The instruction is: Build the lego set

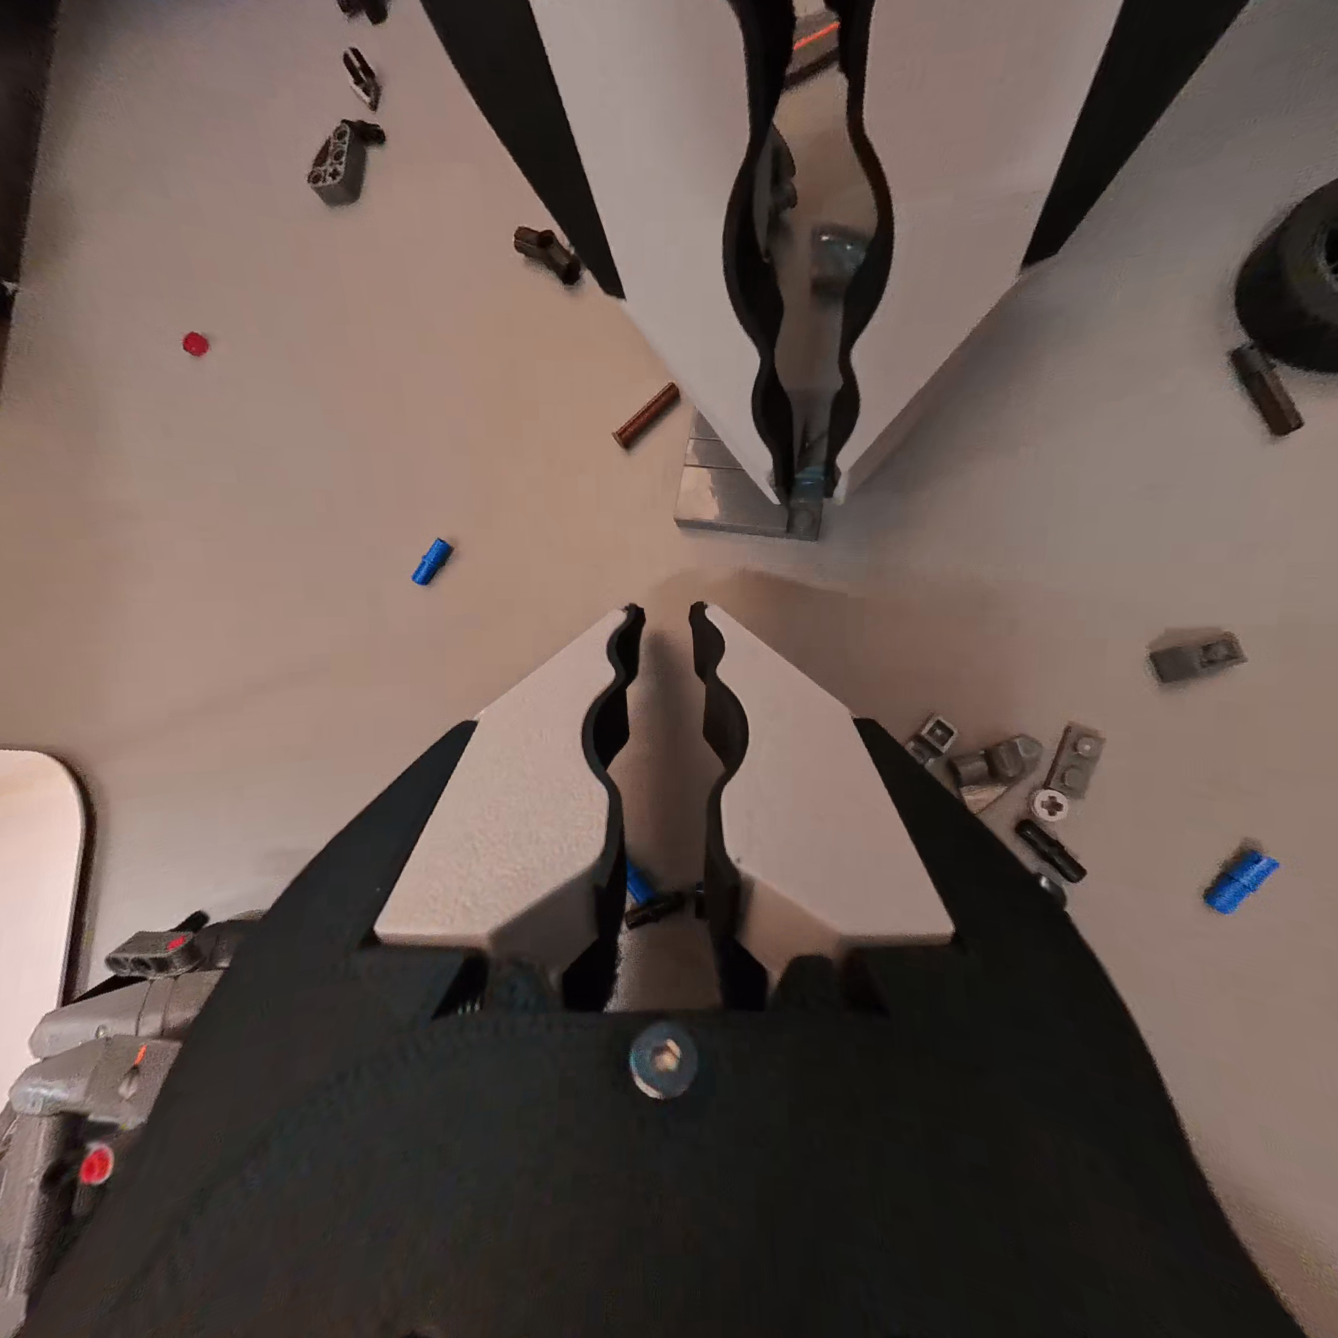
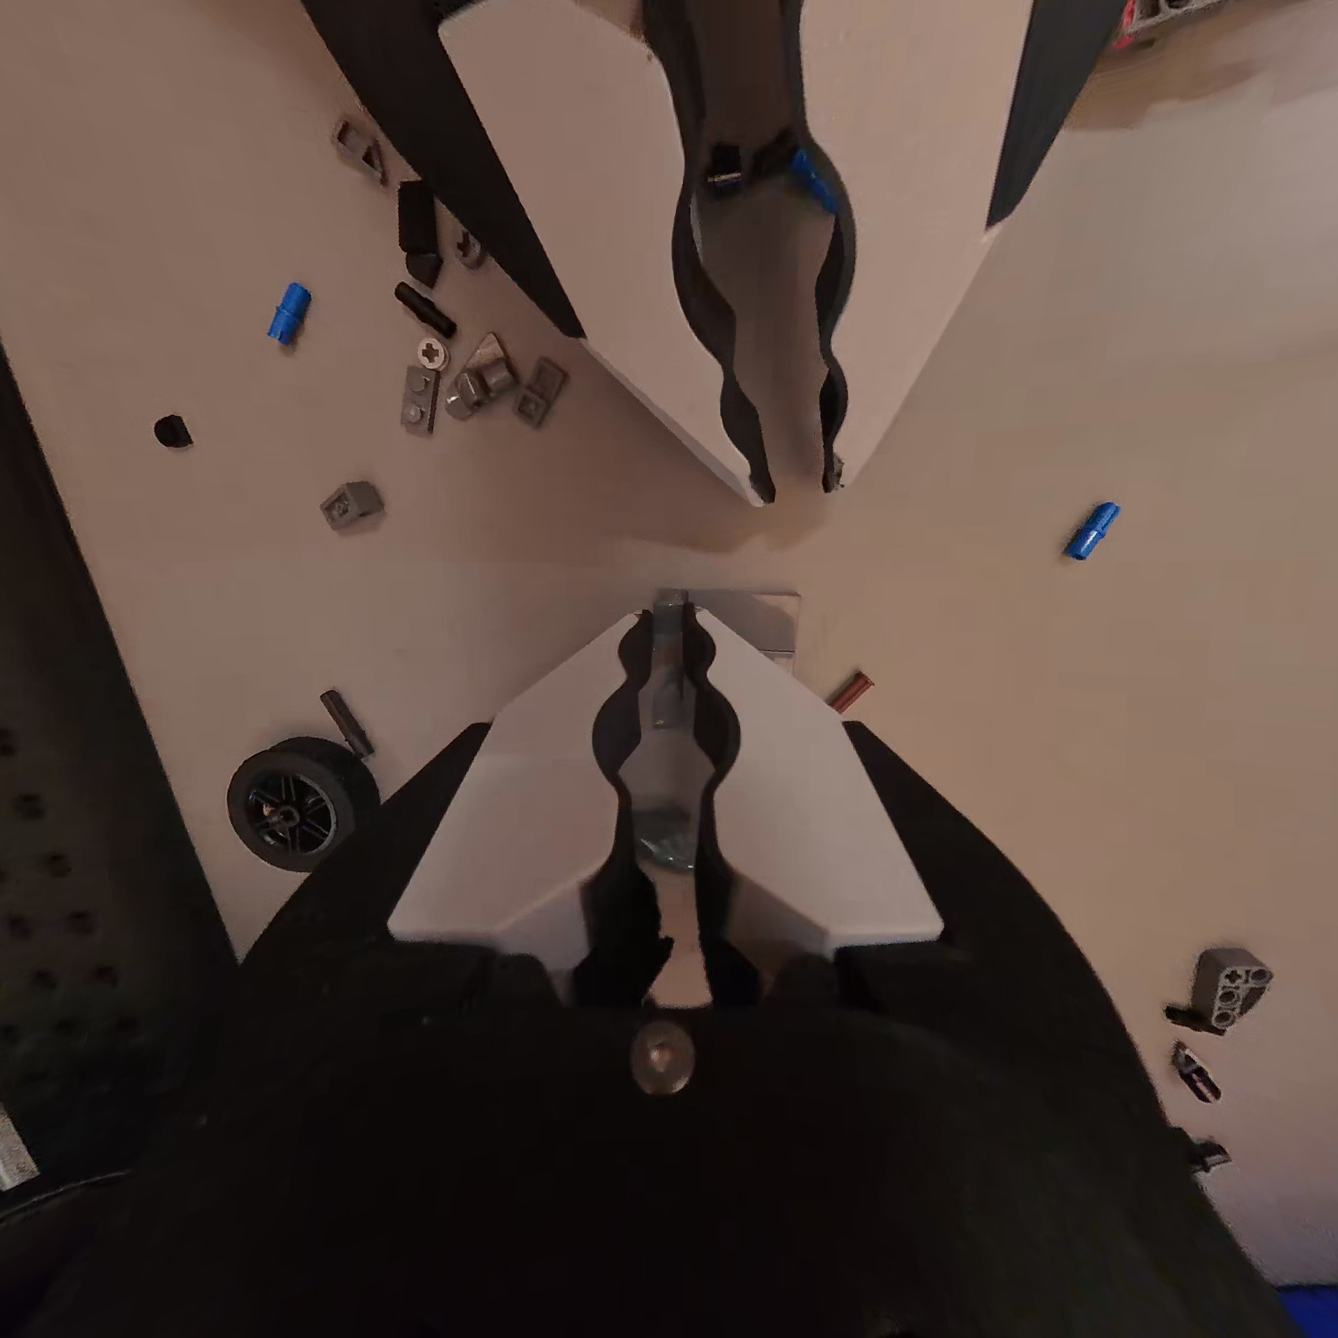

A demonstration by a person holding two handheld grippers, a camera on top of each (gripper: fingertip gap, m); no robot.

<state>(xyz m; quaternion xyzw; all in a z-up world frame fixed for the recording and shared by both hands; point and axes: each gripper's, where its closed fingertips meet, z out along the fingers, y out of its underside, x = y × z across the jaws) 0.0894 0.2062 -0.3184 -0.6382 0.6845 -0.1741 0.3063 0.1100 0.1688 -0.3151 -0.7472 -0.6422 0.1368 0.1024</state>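
In the left wrist view, the left gripper (image 1: 665, 608) points down at the pale tabletop (image 1: 289, 651). Its fingers (image 1: 550, 782) stand a little apart and nothing is between the tips. Opposite, the right gripper (image 1: 805, 486) comes in from the top edge. Its fingers are closed on a small grey lego piece (image 1: 805, 507) with a bluish part, which sits at the corner of a flat grey plate (image 1: 724, 492) on the tabletop. Beside this plate lies a brown axle (image 1: 646, 415). A blue pin (image 1: 432, 561) and a red round stud (image 1: 195, 343) lie to the left, and a second blue pin (image 1: 1241, 882) is at the right, near a cluster of grey pieces (image 1: 1013, 767). A black wheel (image 1: 1296, 289) shows at the right edge. A partly built grey model (image 1: 94, 1050) with red dots is at the lower left.

In the right wrist view, the right gripper (image 2: 670, 615) clamps the grey lego piece (image 2: 667, 651) between its fingers (image 2: 782, 782), at the edge of the grey plate (image 2: 767, 615). The brown axle (image 2: 848, 689) lies just to the right of it. The left gripper (image 2: 800, 489) hangs opposite, its fingers slightly parted and empty. The black wheel (image 2: 300, 811) lies at the left, with the grey pieces (image 2: 478, 384) and a blue pin (image 2: 289, 311) farther up. Another blue pin (image 2: 1092, 531) lies alone at the right.
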